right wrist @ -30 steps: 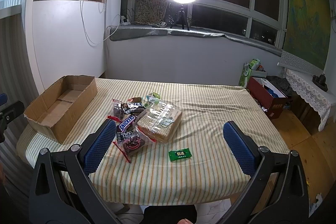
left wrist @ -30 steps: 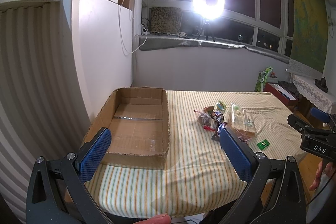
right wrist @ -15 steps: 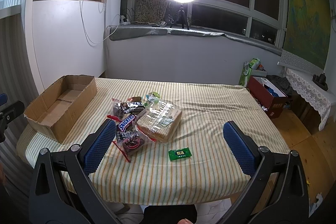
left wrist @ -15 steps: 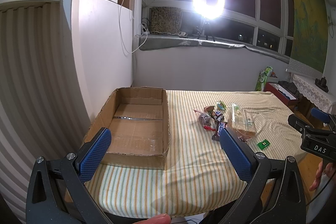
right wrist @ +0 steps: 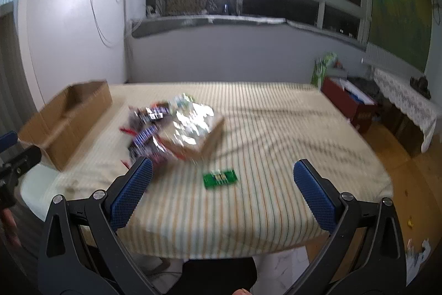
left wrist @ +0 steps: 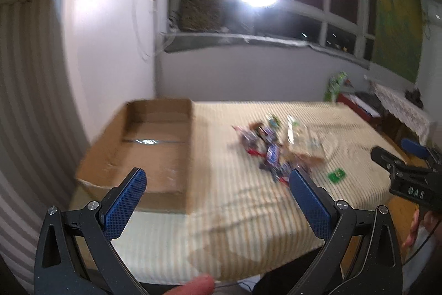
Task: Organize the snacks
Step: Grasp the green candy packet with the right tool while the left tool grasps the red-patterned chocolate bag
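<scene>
A cardboard box point(left wrist: 143, 145) is seen left of the snack pile point(right wrist: 171, 129), a green packet point(right wrist: 220, 178) nearby. Labels are blurred. Both the left gripper point(left wrist: 218, 195) and right gripper point(right wrist: 221, 192) are held wide open, empty.

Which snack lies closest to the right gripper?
The small green packet, lying alone on the striped cloth just ahead of the right gripper; the rest are heaped farther back.

Tabletop point(right wrist: 276, 129) cloth: cream, thin green/orange stripes. Box point(left wrist: 154, 156): plain brown cardboard. Small packet point(right wrist: 220, 178): green, pale label. Tongs point(right wrist: 221, 190) pads: blue, dotted texture; arms black. Snack pile point(right wrist: 154, 129): blurred purple, red, silver.
</scene>
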